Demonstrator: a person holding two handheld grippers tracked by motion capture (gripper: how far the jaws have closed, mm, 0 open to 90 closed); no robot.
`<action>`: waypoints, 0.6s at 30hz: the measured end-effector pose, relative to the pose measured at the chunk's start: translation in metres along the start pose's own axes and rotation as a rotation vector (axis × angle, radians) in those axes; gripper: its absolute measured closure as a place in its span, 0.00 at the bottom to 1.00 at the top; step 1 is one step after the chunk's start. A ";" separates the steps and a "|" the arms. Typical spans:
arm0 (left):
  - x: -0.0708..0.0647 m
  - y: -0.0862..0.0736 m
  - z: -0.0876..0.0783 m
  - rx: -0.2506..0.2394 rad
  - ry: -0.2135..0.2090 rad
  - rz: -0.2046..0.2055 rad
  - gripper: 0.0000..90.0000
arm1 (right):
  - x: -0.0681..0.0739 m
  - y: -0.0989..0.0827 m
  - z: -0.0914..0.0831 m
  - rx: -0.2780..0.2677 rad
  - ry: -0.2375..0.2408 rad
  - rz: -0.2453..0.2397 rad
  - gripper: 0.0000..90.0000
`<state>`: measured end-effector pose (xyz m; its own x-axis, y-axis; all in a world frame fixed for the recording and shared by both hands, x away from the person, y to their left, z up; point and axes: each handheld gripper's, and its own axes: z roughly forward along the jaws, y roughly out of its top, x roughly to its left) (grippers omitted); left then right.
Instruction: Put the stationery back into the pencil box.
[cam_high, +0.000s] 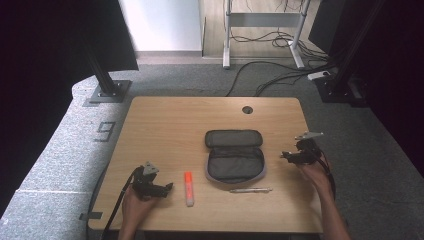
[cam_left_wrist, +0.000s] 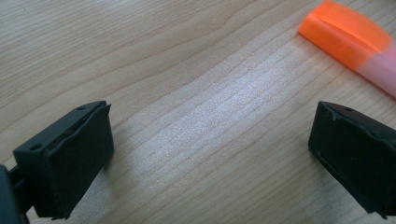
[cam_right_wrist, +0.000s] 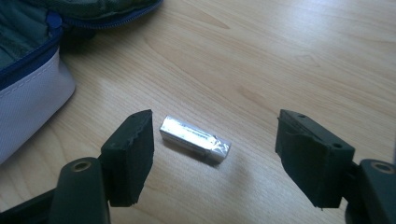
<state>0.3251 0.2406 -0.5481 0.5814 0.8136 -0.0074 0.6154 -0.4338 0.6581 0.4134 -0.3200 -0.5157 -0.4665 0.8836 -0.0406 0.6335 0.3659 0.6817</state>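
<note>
Step in hand: right tool (cam_right_wrist: 212, 154) is lining up on a small silver foil-wrapped block (cam_right_wrist: 195, 138) that lies flat on the bench (cam_high: 170, 125); this looks like a reach before a pick, not yet a grasp.
Right tool state: jaws apart, nothing pressed between them. The block lies in the gap, closer to the left-hand jaw in the right gripper view, touching neither.
Block position: on bare wood just beside the pouch's pale outer wall, lying slantwise to the jaw line.
Left tool (cam_left_wrist: 210, 154): jaws wide apart over bare wood, holding nothing; resting low near the bench's near left corner in the high view (cam_high: 152, 186).
Orange highlighter (cam_high: 188, 188): lies on the bench near the left tool, just past its right-hand jaw in the left gripper view (cam_left_wrist: 348, 39); untouched.
Pen (cam_high: 251, 190): lies across the bench just in front of the pouch, near its front edge; apart from both tools.
Container: grey pencil pouch (cam_high: 234, 156), unzipped, lid flap folded back away from the person, blue zip edge and pale outer wall (cam_right_wrist: 28, 100).
Container contents: lining visible; it looks empty from above, though the inner corners are too dark to be sure.
Next move, judged: centre the block between the jaws and square them to its long sides, settle lower, then close. A thin, slick wrapper could skid or pivot if one jaw lands first.
</note>
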 end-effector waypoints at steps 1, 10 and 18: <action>0.000 0.000 0.000 0.000 0.000 0.000 0.00 | -0.001 0.000 0.002 0.001 0.009 0.007 0.32; 0.000 0.000 0.000 -0.001 -0.001 0.001 0.00 | -0.007 -0.004 0.017 0.025 0.060 0.028 0.39; 0.000 0.000 0.000 -0.001 -0.002 0.001 0.01 | -0.004 -0.004 0.022 0.032 0.059 -0.006 0.56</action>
<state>0.3249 0.2406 -0.5480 0.5830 0.8124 -0.0079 0.6142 -0.4344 0.6588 0.4264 -0.3188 -0.5337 -0.5054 0.8629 -0.0005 0.6494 0.3808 0.6582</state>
